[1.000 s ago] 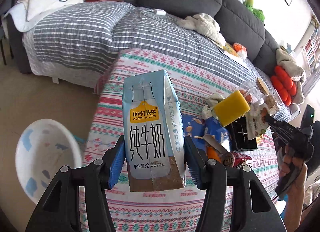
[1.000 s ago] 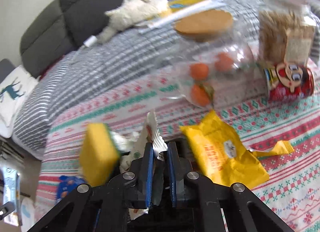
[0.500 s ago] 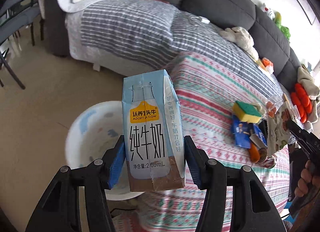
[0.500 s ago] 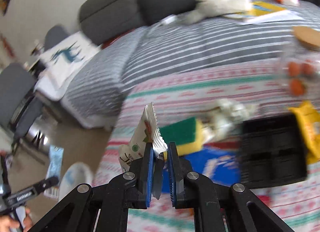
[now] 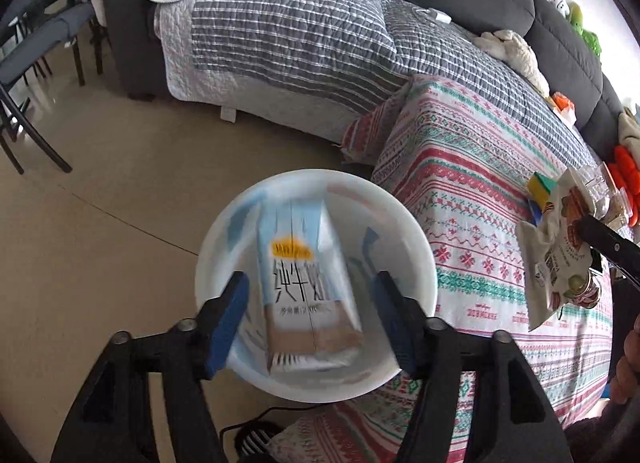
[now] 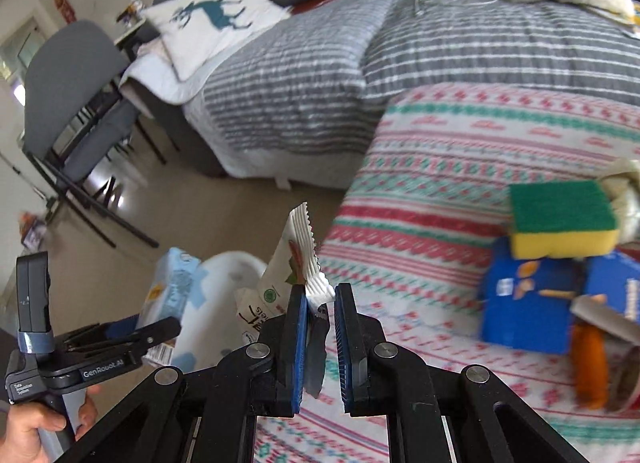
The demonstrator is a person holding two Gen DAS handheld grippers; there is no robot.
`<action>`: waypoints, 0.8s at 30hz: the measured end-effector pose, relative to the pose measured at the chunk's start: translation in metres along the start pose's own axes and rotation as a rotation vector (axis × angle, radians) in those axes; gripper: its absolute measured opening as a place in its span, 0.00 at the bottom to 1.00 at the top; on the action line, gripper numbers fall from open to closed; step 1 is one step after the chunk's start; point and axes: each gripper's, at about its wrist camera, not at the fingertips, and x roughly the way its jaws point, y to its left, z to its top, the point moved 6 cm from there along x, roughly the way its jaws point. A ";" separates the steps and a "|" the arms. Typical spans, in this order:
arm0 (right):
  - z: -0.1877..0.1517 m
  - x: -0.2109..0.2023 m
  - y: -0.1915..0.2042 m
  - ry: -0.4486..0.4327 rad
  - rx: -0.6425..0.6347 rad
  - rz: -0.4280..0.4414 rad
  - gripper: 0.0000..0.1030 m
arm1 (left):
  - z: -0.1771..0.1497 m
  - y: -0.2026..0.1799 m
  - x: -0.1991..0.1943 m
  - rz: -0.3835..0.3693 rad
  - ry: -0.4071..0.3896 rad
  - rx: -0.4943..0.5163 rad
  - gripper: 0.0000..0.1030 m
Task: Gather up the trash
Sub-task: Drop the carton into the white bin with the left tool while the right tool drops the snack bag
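My left gripper [image 5: 312, 315] is open above the white basin [image 5: 400, 215] on the floor. The blue milk carton [image 5: 308, 283] is blurred between the jaws and clear of both pads, over the basin. It also shows in the right wrist view [image 6: 168, 287] beside the left gripper [image 6: 132, 337]. My right gripper [image 6: 320, 299] has its jaws a little apart, with a white snack wrapper [image 6: 296, 259] standing between them against the left pad. The wrapper [image 5: 560, 255] hangs over the table in the left wrist view.
The patterned tablecloth [image 6: 440, 191] carries a green-yellow sponge [image 6: 560, 219], a blue packet [image 6: 528, 303] and more litter at the right. A grey sofa with a striped quilt [image 5: 300, 35] is behind. Dark chairs [image 6: 76, 111] stand at the left on the tiled floor.
My left gripper swung left over the basin and opened, letting go of the milk carton. My right gripper carried the wrapper left towards the table's edge and its jaws have parted slightly.
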 end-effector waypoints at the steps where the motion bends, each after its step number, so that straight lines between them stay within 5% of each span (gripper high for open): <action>1: -0.001 0.005 0.003 0.007 0.001 0.003 0.12 | -0.001 0.001 -0.002 0.008 -0.002 0.003 0.72; 13: -0.009 0.051 0.038 0.047 -0.002 0.044 0.12 | -0.015 0.035 -0.024 0.141 -0.024 0.017 0.84; 24: -0.018 0.081 0.056 0.067 -0.025 0.060 0.16 | -0.024 0.048 -0.029 0.164 -0.001 0.021 0.86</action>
